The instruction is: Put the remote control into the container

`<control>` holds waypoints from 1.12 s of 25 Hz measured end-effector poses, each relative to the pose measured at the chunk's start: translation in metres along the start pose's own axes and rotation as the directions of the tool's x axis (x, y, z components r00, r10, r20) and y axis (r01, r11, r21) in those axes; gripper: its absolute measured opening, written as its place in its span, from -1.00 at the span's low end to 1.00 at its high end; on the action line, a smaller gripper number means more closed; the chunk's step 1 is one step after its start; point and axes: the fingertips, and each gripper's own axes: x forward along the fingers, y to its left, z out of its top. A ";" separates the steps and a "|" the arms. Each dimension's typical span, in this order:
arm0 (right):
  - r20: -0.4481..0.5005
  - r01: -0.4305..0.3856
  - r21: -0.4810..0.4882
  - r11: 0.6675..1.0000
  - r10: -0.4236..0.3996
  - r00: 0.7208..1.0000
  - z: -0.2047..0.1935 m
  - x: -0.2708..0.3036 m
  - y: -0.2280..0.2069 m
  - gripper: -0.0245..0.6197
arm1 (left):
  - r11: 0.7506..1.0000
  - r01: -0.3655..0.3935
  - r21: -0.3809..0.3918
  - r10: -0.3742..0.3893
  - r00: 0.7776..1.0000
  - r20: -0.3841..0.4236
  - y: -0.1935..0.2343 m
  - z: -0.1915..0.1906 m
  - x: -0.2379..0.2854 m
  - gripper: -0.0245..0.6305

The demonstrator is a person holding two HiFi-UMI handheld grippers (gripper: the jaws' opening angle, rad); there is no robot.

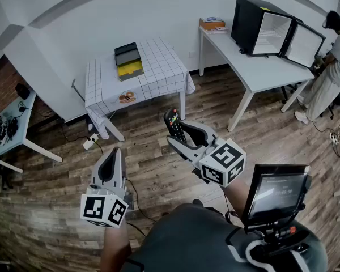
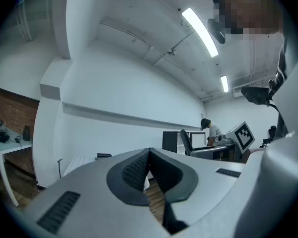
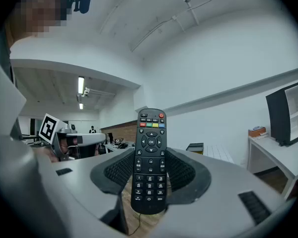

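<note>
A black remote control [image 1: 172,124] stands upright between the jaws of my right gripper [image 1: 184,136], which is shut on its lower half. In the right gripper view the remote [image 3: 150,148] faces the camera with its buttons, held by the black pads [image 3: 185,170] on both sides. My left gripper [image 1: 111,154] hangs lower left, shut with nothing in it; its pads [image 2: 134,170] meet at the tip. The container [image 1: 128,61], a dark box with a yellow inside, sits on the checkered table [image 1: 161,72] well ahead of both grippers.
A small plate of food [image 1: 127,97] lies near the checkered table's front edge. A white table [image 1: 255,72] at the right carries an open black cabinet [image 1: 263,30] and an orange box [image 1: 212,23]. A person [image 1: 335,55] stands far right. Cables [image 1: 93,140] run over the wooden floor.
</note>
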 end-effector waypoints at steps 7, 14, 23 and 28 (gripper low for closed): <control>0.000 0.004 -0.005 1.000 -0.004 1.000 0.002 -0.004 0.001 -0.28 | 1.000 0.008 -0.008 -0.008 1.000 0.008 -0.003 -0.004 -0.004 -0.90; 0.007 -0.004 0.019 1.000 0.004 1.000 0.002 0.000 0.012 -0.28 | 1.000 0.009 -0.011 -0.009 1.000 0.006 0.001 -0.005 -0.013 -0.90; 0.000 0.012 0.027 1.000 -0.012 1.000 -0.004 0.021 0.030 -0.27 | 0.996 0.074 -0.039 -0.073 0.997 0.030 0.023 -0.010 -0.027 -0.90; 0.008 0.036 0.035 0.999 -0.036 0.999 -0.004 0.032 0.040 -0.27 | 0.992 0.116 -0.054 -0.113 0.992 0.053 0.036 -0.010 -0.029 -0.90</control>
